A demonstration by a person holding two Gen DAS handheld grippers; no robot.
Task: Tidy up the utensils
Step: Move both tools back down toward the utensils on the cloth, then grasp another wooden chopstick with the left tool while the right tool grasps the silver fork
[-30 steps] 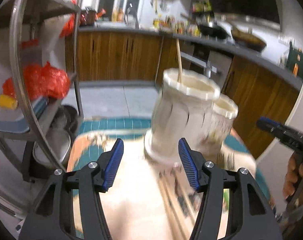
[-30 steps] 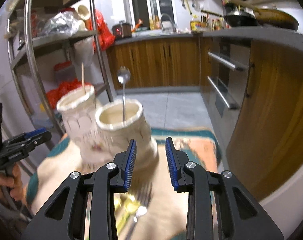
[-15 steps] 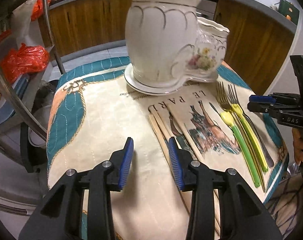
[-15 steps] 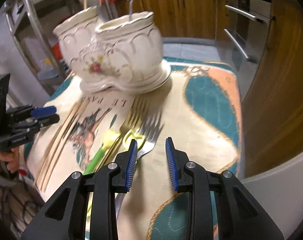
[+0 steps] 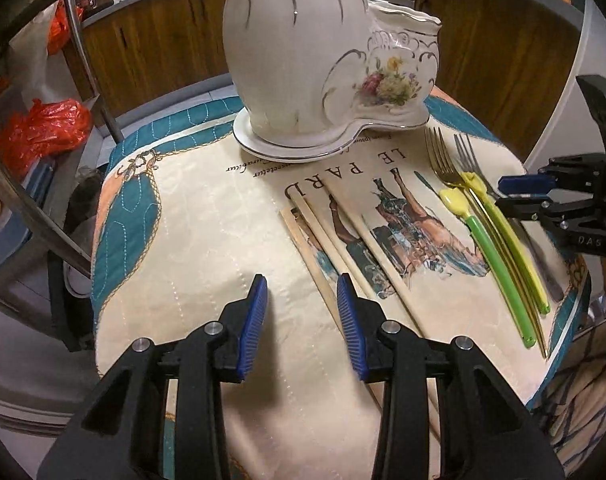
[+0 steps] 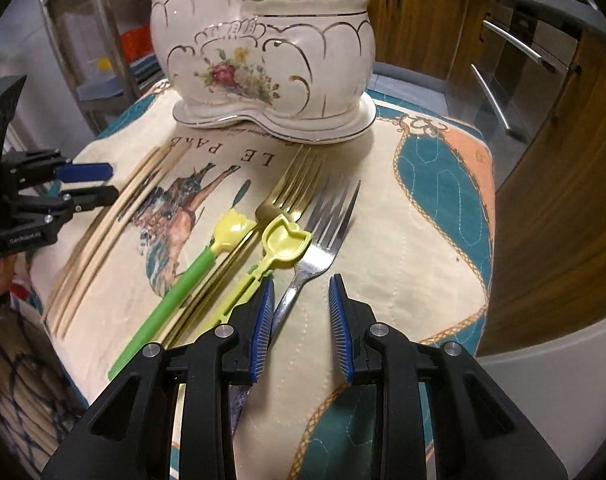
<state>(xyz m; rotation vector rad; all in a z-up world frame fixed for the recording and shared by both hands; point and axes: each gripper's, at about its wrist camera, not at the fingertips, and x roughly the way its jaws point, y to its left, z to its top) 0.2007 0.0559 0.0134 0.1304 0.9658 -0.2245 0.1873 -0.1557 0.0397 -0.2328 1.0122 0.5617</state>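
Utensils, namely three chopsticks [image 5: 343, 236], a green-handled scoop [image 5: 487, 248], a yellow scoop [image 5: 503, 220], a gold fork [image 5: 443, 156] and a silver fork [image 5: 465, 148], lie loose on the cloth-covered surface [image 5: 191, 240] in front of the white two-cup holder [image 5: 315, 60]; in the left wrist view the left gripper [image 5: 302, 312] has dropped from facing the holder's rim a second ago to hanging low over the cloth, its fingers [image 5: 253, 312] narrowed but parted and empty, the right one just above the nearest chopstick; the right gripper [image 5: 531, 196] shows side-on at the far edge, over the fork handles.

From the right wrist, the right gripper [image 6: 301, 316] has likewise tipped down from the holder [image 6: 271, 60] to the cutlery; its fingers [image 6: 263, 316] stand apart, holding nothing, with the silver fork [image 6: 323, 232] handle running in between them; the yellow scoop [image 6: 279, 248] lies just left; the left gripper [image 6: 83, 182] waits by the chopsticks [image 6: 115, 216]; I judge a drop-off is done and the next pick is being lined up, fork first.
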